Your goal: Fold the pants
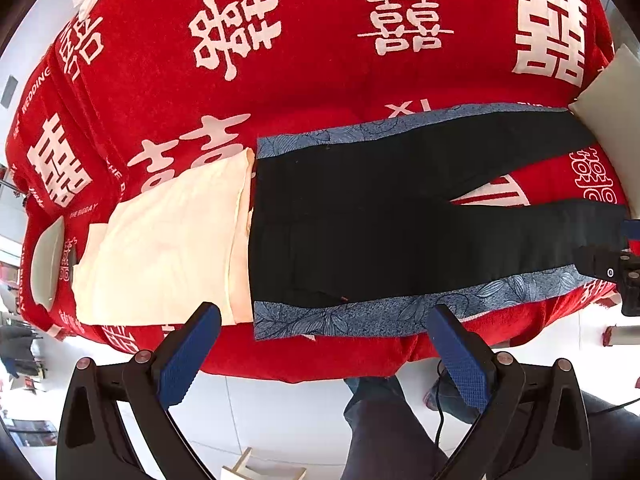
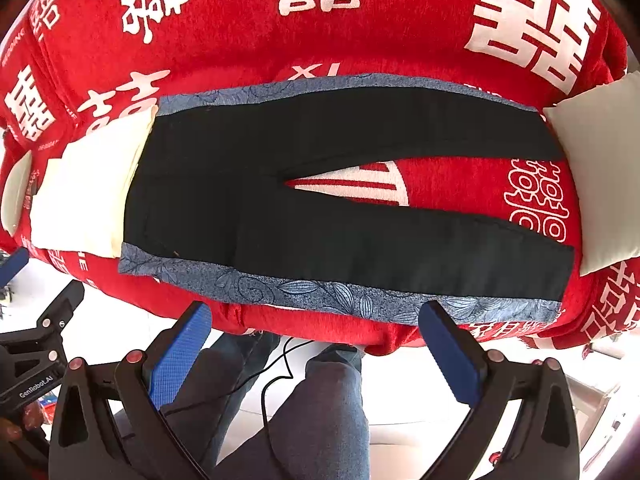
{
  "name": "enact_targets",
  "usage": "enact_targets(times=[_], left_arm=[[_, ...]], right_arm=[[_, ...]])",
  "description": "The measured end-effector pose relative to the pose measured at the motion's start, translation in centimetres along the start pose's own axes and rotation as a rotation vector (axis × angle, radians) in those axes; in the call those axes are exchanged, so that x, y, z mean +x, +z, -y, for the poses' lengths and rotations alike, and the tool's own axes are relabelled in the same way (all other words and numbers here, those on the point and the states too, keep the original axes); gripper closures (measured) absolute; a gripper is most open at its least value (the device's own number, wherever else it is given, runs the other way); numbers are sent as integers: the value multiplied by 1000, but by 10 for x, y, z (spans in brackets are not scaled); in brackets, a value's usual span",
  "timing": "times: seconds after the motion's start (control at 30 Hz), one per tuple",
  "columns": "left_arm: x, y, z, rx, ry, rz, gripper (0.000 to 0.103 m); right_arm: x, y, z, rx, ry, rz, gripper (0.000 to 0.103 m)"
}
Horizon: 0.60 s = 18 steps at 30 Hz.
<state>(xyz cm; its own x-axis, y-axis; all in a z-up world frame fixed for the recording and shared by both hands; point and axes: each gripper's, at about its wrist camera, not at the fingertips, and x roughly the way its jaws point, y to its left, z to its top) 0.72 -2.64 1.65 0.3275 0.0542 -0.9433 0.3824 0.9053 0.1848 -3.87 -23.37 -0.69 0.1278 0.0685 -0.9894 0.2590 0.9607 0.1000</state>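
Note:
Black pants with blue floral side stripes [image 1: 360, 216] lie flat on the red bed, waist to the left, legs spread apart to the right. They also show in the right wrist view [image 2: 280, 200]. My left gripper [image 1: 324, 328] is open and empty, above the bed's near edge by the near stripe at the waist end. My right gripper [image 2: 316, 324] is open and empty, above the near edge by the near leg. The right gripper's body shows at the right edge of the left wrist view [image 1: 616, 268].
A red bedspread with white characters [image 1: 320, 60] covers the bed. A folded cream cloth [image 1: 168, 244] lies left of the waist. A white pillow [image 2: 600, 168] lies past the leg ends. The person's jeans [image 2: 320, 412] and a black cable [image 2: 272, 380] are below, over white floor.

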Motion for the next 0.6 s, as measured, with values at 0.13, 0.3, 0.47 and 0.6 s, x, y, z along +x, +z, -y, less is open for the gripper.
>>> enact_targets(times=[0.13, 0.3, 0.47, 0.6], left_arm=[[0, -2, -1, -6, 1, 0, 0], [0, -2, -2, -6, 2, 1, 0], [0, -2, -2, -7, 3, 1, 0], [-1, -4, -2, -12, 8, 2, 0]], right_arm=[[-1, -1, -2, -11, -3, 4, 0], [-2, -2, -2, -11, -2, 4, 0], [-2, -3, 0, -1, 3, 3, 0], [-2, -3, 3, 8, 7, 7, 0]])
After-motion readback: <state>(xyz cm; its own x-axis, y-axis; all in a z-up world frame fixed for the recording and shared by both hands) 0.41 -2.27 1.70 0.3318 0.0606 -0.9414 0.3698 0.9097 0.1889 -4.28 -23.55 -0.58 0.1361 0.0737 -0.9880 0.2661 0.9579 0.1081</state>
